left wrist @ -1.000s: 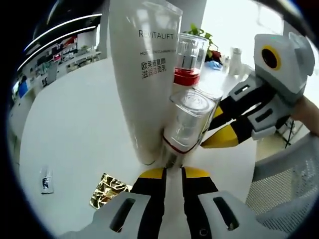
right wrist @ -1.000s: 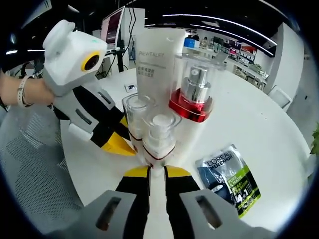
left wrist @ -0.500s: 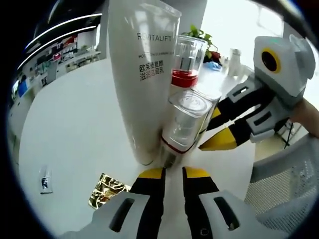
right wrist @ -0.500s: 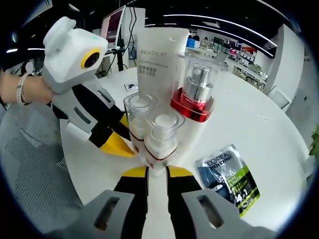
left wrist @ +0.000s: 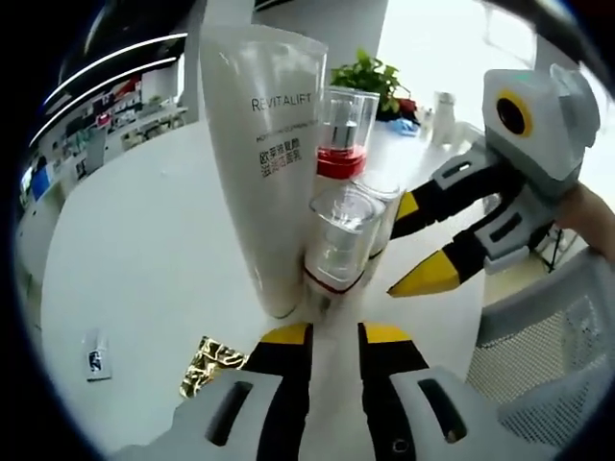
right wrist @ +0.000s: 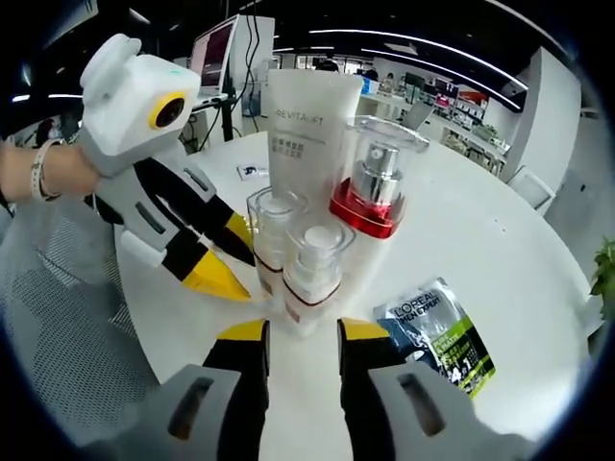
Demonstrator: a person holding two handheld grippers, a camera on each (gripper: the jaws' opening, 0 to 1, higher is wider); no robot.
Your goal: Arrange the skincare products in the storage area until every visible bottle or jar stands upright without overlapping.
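On the round white table (left wrist: 144, 230) a tall white Revitalift tube (left wrist: 264, 163) stands upright with three bottles close against it. A red-collared pump bottle (left wrist: 341, 134) under a clear cap rises beside the tube. One small clear-capped bottle (left wrist: 336, 245) stands just ahead of my left gripper (left wrist: 334, 338), which is open and clear of it. The other small bottle (right wrist: 312, 274) stands just ahead of my right gripper (right wrist: 301, 331), also open. The tube (right wrist: 307, 125), the pump bottle (right wrist: 375, 192) and the first small bottle (right wrist: 272, 230) appear behind it. The left gripper (right wrist: 248, 277) points in from the left.
A gold foil sachet (left wrist: 207, 360) and a small white sachet (left wrist: 96, 351) lie near my left gripper. A green-and-black L'Oreal sachet (right wrist: 437, 336) lies to the right of my right gripper. A mesh chair (right wrist: 58, 317) stands at the table's edge. A person's hand (right wrist: 43, 173) holds the left gripper.
Both grippers' jaws have spread, letting go of the small bottles they were shut on, and both have drawn back a little. The bottles stay standing by the tube.
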